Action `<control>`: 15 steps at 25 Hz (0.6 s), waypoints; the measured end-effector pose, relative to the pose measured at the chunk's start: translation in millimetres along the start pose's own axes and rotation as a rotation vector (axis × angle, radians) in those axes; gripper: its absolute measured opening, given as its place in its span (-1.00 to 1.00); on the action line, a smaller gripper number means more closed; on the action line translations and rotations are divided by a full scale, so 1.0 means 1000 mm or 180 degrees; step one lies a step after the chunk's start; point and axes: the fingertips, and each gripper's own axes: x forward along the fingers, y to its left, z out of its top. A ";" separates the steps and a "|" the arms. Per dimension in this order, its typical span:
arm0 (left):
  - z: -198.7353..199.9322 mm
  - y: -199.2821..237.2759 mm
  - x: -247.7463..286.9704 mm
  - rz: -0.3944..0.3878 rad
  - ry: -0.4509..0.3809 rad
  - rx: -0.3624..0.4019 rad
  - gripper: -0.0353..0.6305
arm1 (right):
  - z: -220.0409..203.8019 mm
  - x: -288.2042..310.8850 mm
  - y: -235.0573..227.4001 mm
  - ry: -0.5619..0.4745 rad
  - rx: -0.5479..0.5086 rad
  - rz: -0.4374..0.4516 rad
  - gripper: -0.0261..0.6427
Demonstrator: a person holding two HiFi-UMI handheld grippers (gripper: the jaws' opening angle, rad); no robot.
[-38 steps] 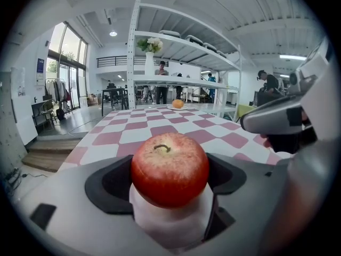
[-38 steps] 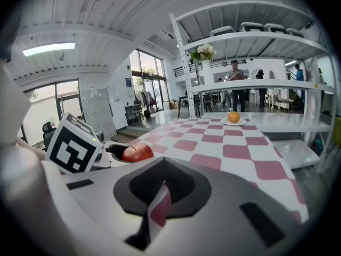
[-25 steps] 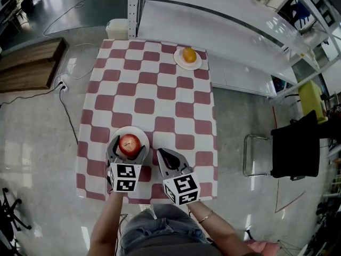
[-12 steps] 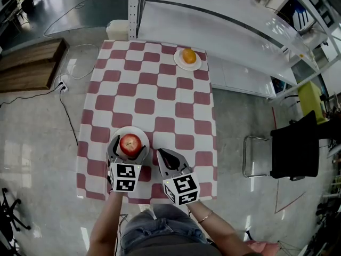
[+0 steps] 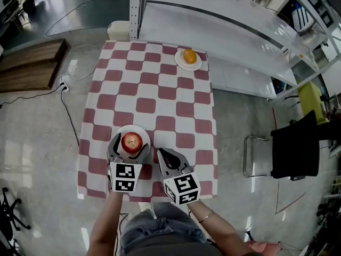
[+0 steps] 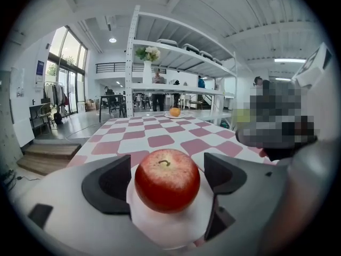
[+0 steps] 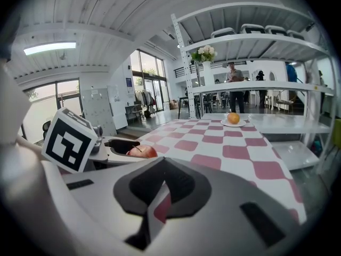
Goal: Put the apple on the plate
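left gripper view: apple (image 6: 167,180) between parted jaws

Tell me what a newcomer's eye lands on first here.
First the red apple, sitting on a white plate at the table's near edge, with the left gripper's jaws apart on either side of it. Then the red-and-white checked tablecloth, and the orange on a small plate at its far right corner. The right gripper is shut, just right of the white plate.

Glossy grey floor (image 5: 32,143), white shelving (image 5: 224,15), black chair (image 5: 295,148).
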 end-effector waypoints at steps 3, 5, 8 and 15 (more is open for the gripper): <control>0.006 -0.002 -0.005 -0.0015 -0.0040 0.0001 0.36 | 0.001 -0.004 0.002 -0.0021 -0.0005 -0.0009 -0.89; 0.010 -0.003 -0.009 -0.0022 -0.0068 -0.0004 0.36 | 0.001 -0.007 0.003 -0.0031 -0.0010 -0.0015 -0.89; 0.014 -0.005 -0.015 -0.0021 -0.0109 -0.0048 0.36 | 0.002 -0.012 0.004 -0.0050 -0.0015 -0.0030 -0.89; 0.021 -0.004 -0.035 0.0049 -0.0216 -0.0208 0.35 | 0.001 -0.024 0.010 -0.0096 -0.0007 -0.0042 -0.89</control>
